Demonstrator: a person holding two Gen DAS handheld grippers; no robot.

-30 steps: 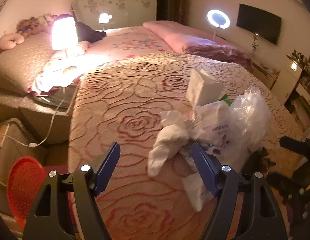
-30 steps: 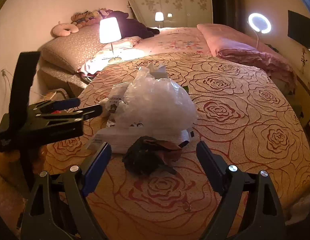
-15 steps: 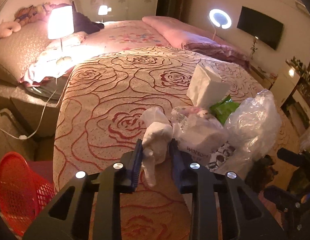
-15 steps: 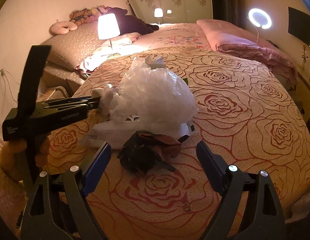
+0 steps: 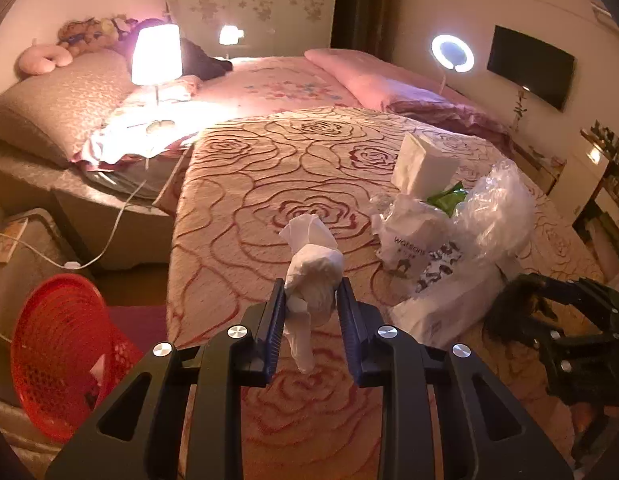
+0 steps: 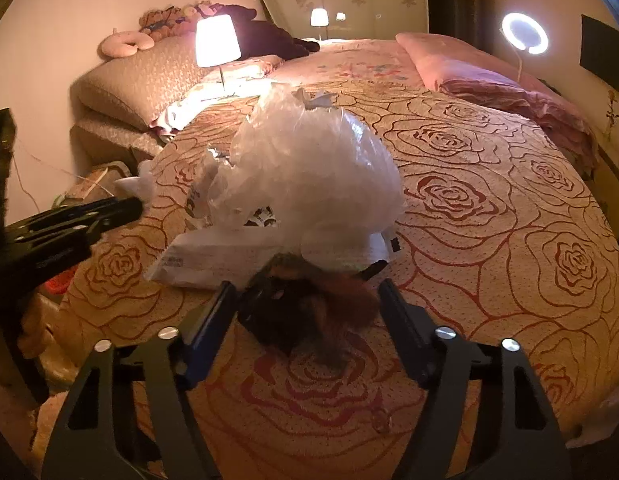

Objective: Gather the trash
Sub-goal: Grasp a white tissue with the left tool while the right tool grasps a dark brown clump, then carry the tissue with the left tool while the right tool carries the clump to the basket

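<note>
**Trash on the bed: one piece lifted, the heap barely begun**

Trash lies heaped on the rose-patterned beige bedspread (image 5: 245,216), and only a little of it is in hand. The left gripper (image 5: 311,300) is pinching a crumpled white tissue wad (image 5: 315,270) between its blue pads, the wad bulging above the fingers and a tail hanging below them. It looks raised clear of the bedspread, though the fisheye view leaves that uncertain.

The right gripper (image 6: 305,304) straddles a dark crumpled brown-and-black wrapper (image 6: 305,312) at the near edge of the heap. Its jaws are closing with the wrapper between them; the left pad looks to be at the wrapper's edge, while a gap shows on the right side, so no grip is made yet.

Left on the bed, close together: a puffy clear plastic bag (image 6: 309,168), a flat white printed plastic pouch (image 6: 217,256), a crumpled white printed shopping bag (image 5: 409,232), a scrap of green packaging (image 5: 447,198) and a white tissue pack (image 5: 423,162) standing behind them.

A red mesh plastic basket (image 5: 57,352) sits on the floor beside the bed, to the left of the left gripper; it is the likely destination. A pale scrap may lie inside, but I cannot tell. By my judgement the task is at an early stage: one item held, one nearly grasped, five to go.
</note>
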